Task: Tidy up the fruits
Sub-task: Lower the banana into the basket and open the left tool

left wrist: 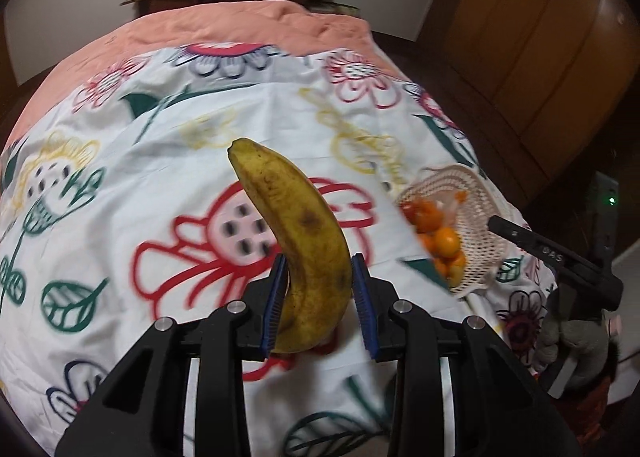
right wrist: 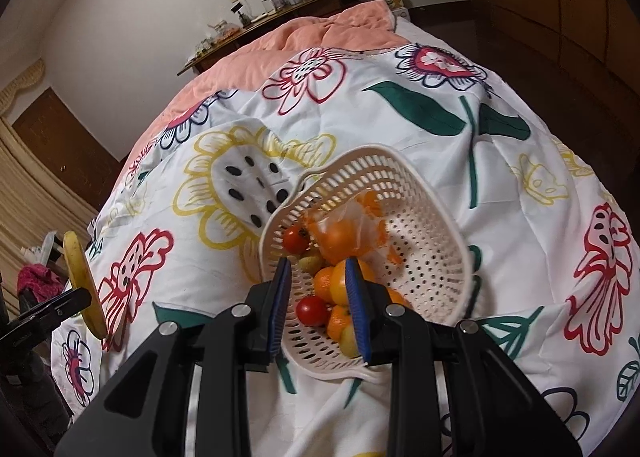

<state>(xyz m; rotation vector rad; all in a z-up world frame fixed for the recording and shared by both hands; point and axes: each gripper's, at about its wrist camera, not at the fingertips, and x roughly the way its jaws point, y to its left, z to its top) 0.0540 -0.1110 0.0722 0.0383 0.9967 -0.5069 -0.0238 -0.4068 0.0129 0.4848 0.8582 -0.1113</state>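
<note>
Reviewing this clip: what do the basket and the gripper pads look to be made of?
Basket: likely moulded plastic, cream, matte; even rows of punched holes and a smooth rolled rim that holds its shape in the right gripper. Pads on the left gripper holding the banana: probably blue rubber or soft plastic, finely ribbed, dull.

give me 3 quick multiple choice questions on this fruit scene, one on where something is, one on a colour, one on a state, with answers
1. Where is the banana?
A. between the left gripper's pads
B. inside the basket
C. lying on the pink blanket

2. What colour is the basket?
A. green
B. black
C. off-white

3. How does the basket sit?
A. flat on the bedsheet
B. tilted, its near rim in the right gripper
C. upside down and empty

Answers:
1 A, the blue pads press the banana's sides above the sheet.
2 C, its perforated wall is pale cream.
3 B, the rim passes between the pads and the oranges pile at its low end.
</note>
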